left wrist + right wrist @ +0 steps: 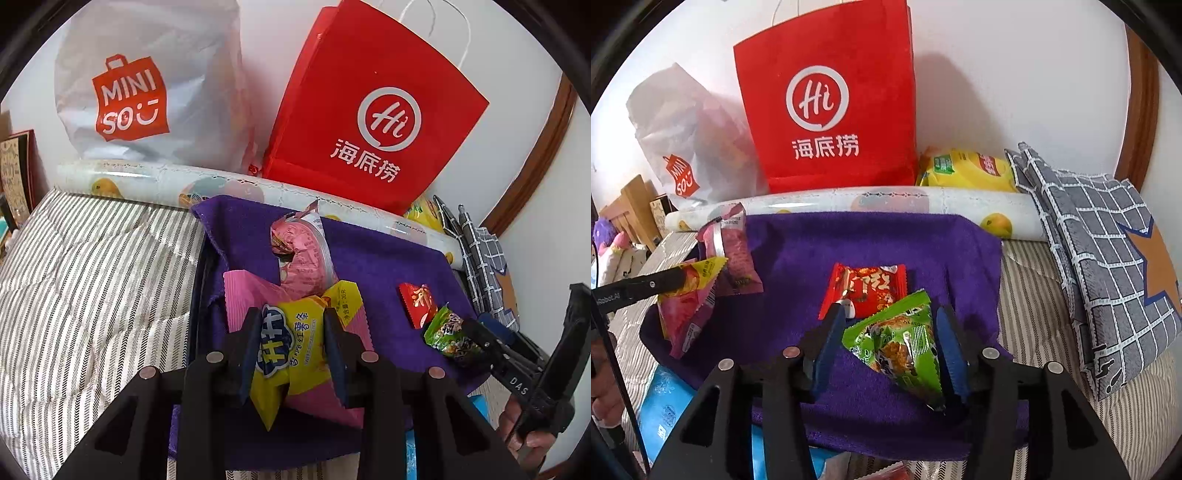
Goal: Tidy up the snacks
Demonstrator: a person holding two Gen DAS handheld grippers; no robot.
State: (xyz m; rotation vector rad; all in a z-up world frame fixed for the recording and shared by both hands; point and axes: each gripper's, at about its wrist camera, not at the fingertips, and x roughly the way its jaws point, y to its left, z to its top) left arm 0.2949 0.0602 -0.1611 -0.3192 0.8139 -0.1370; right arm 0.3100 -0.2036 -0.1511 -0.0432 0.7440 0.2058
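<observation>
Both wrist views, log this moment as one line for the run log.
left gripper: shut on yellow snack packet | right gripper: open around green snack packet | red packet: on purple towel

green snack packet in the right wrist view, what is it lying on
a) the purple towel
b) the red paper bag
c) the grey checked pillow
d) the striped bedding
a: the green snack packet lies on the purple towel, just in front of the red snack packet, between the fingers of the right gripper.
</observation>
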